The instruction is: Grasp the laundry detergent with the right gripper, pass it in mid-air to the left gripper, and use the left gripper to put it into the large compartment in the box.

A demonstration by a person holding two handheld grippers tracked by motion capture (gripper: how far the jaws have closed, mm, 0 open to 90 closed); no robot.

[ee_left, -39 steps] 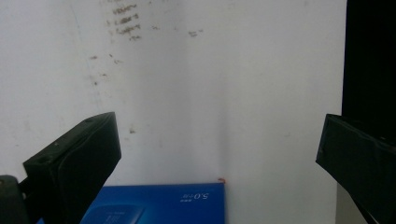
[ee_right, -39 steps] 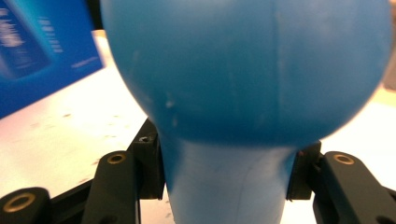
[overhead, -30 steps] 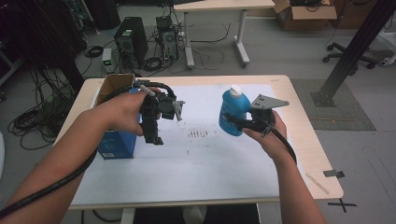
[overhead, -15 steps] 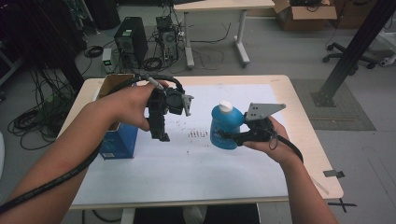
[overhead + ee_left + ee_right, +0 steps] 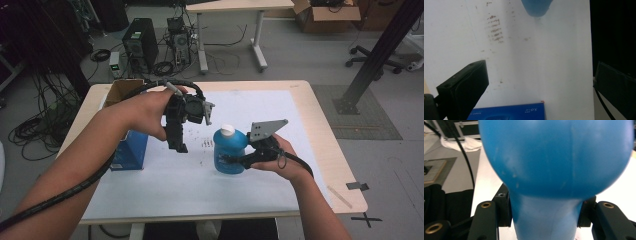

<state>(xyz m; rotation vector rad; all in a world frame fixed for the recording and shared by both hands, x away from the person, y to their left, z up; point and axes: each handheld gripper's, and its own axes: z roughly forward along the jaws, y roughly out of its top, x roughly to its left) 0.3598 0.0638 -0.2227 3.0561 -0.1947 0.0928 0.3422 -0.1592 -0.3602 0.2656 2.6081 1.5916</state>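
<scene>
While gripped, bottle (image 5: 229, 152) mid-sheet, edges distant

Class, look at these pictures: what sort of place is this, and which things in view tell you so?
Probably a lab or workshop. Computer towers with tangled cables stand on the floor, and a paper-covered table serves as a workbench, where the right tool grips a blue bottle.

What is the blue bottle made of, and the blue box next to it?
The blue bottle looks like plastic: smooth, slightly glossy skin with a faint moulded seam and small scuffs, seen close in the right gripper view, and a white cap, likely plastic too. The blue box looks like printed cardboard: flat sides, sharp edges, and brown open flaps at its top.
</scene>
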